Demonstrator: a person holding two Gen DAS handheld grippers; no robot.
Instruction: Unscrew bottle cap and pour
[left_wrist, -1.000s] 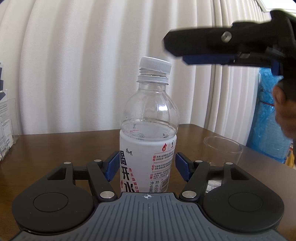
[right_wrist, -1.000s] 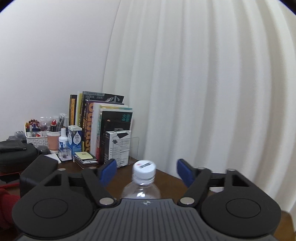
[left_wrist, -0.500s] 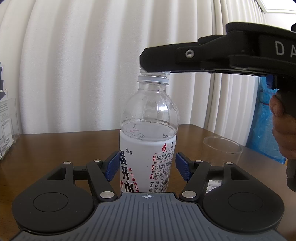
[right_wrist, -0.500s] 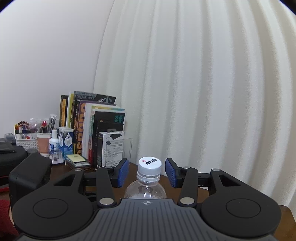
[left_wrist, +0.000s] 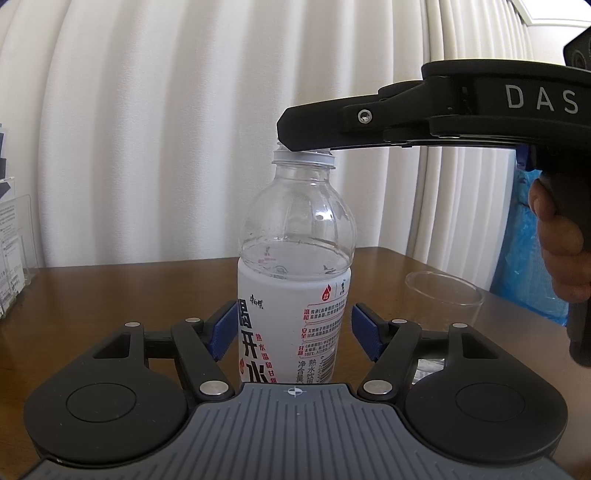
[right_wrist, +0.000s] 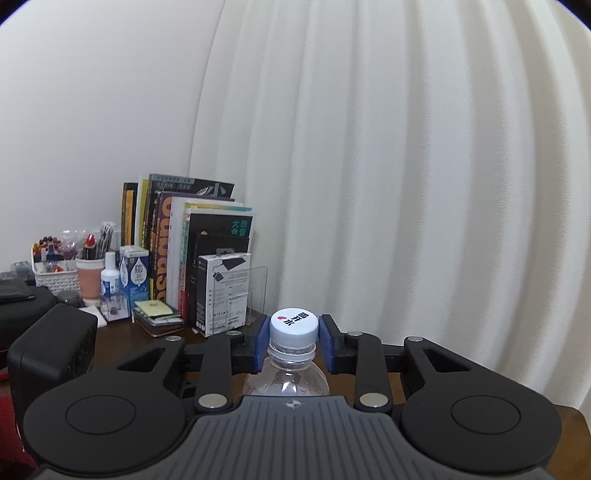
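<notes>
A clear water bottle (left_wrist: 295, 266) with a white label stands upright on the brown table (left_wrist: 129, 288). My left gripper (left_wrist: 293, 328) has its blue pads (left_wrist: 221, 328) on either side of the bottle's label; the left pad touches it and the right pad shows a thin gap. My right gripper (right_wrist: 293, 341) comes in from the right at neck height, and its blue pads (right_wrist: 263, 341) press both sides of the white cap (right_wrist: 293, 326). In the left wrist view the right gripper's black finger (left_wrist: 332, 125) hides the cap.
An empty clear plastic cup (left_wrist: 443, 306) stands on the table right of the bottle. Books and boxes (right_wrist: 199, 258) and a desk organiser (right_wrist: 66, 266) line the far left. A white curtain (left_wrist: 184, 129) hangs behind. A blue plastic bag (left_wrist: 524, 258) is at the right.
My right gripper moved in over the bottle top and its jaws closed from wide open onto the cap. The left gripper and the bottle stayed put.
</notes>
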